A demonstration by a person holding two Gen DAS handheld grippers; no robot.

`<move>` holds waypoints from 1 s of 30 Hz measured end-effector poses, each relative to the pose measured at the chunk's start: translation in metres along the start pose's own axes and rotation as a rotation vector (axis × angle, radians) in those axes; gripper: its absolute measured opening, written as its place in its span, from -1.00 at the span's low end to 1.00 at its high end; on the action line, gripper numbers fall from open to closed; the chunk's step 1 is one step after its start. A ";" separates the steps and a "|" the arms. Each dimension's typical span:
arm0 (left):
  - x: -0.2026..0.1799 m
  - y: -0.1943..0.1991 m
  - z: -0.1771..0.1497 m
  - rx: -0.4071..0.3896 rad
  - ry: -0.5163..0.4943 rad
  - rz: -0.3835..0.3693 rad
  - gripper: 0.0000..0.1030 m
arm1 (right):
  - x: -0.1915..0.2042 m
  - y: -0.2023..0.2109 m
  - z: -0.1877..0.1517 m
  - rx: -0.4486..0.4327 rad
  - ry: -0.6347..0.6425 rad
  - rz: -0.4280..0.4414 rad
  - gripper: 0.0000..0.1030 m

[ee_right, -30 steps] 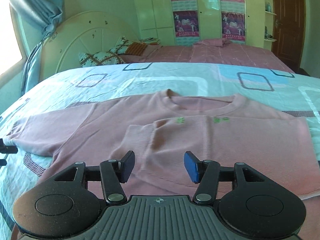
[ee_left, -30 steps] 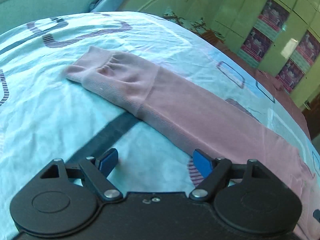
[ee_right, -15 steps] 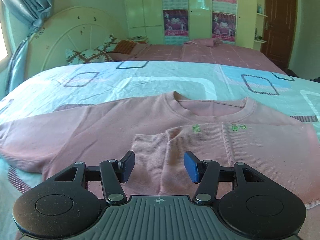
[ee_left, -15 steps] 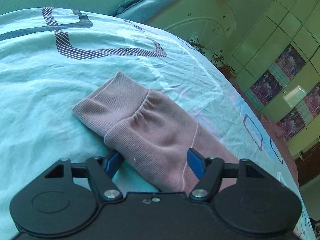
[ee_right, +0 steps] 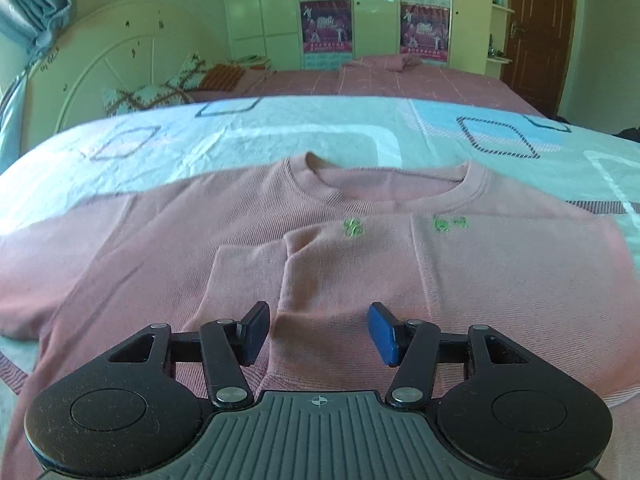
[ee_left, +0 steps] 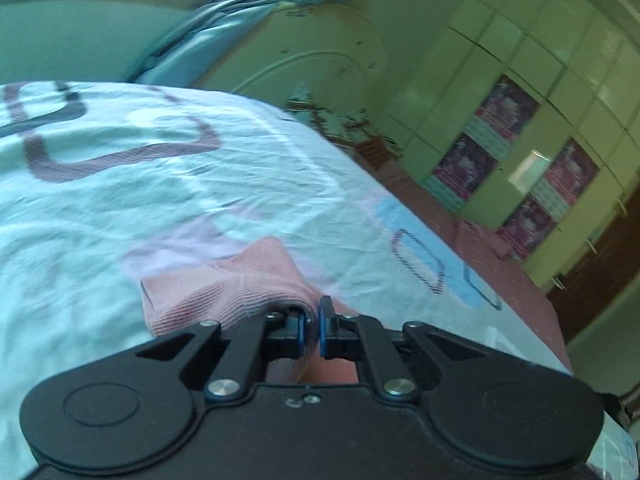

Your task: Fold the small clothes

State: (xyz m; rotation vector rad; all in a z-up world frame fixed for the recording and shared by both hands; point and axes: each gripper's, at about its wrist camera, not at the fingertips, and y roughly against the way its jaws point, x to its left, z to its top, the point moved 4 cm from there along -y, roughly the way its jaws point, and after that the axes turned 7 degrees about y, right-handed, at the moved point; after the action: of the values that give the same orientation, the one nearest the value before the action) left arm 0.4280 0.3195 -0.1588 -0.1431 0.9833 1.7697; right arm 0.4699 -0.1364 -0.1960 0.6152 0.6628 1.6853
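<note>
Left wrist view shows our left gripper (ee_left: 313, 326) pinching the cuff (ee_left: 224, 288) of the pink sweater (ee_right: 320, 248), which lies flat across the bed (ee_right: 320, 128). Our right gripper (ee_right: 318, 332) hovers wide open over the chest. We judge the sleeve fold is underway; next we carry the cuff inward.

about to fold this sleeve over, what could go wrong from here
1. The left gripper is shut on only a bunched bit of the sleeve cuff, so the fabric could slip out mid-fold.
2. The right gripper hangs open over the pink shirt, holding nothing, so pulling the sleeve may drag the whole shirt across the bedsheet.
3. The other sleeve, already folded across the chest, could shift with it and come undone.
</note>
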 end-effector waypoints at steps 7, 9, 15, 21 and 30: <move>-0.150 0.009 -0.076 0.155 -0.271 -0.312 -0.90 | -0.022 0.030 -0.001 -0.044 -0.041 0.005 0.06; -0.185 0.007 -0.108 0.211 -0.324 -0.372 -0.90 | -0.033 0.037 -0.004 -0.049 -0.049 -0.006 0.06; -0.248 -0.013 -0.224 0.379 -0.563 -0.429 -0.84 | -0.074 0.061 -0.017 -0.053 -0.081 -0.038 0.06; -0.238 -0.019 -0.273 0.450 -0.727 -0.330 0.29 | -0.092 0.073 -0.028 -0.044 -0.092 0.010 0.06; -0.180 0.010 -0.213 0.314 -0.670 -0.098 0.73 | -0.039 0.068 -0.010 -0.072 0.027 0.158 0.11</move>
State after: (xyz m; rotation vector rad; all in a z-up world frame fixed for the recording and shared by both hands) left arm 0.4243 0.0429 -0.1984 0.5585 0.7233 1.3993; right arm 0.4243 -0.1872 -0.1566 0.6071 0.5821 1.8586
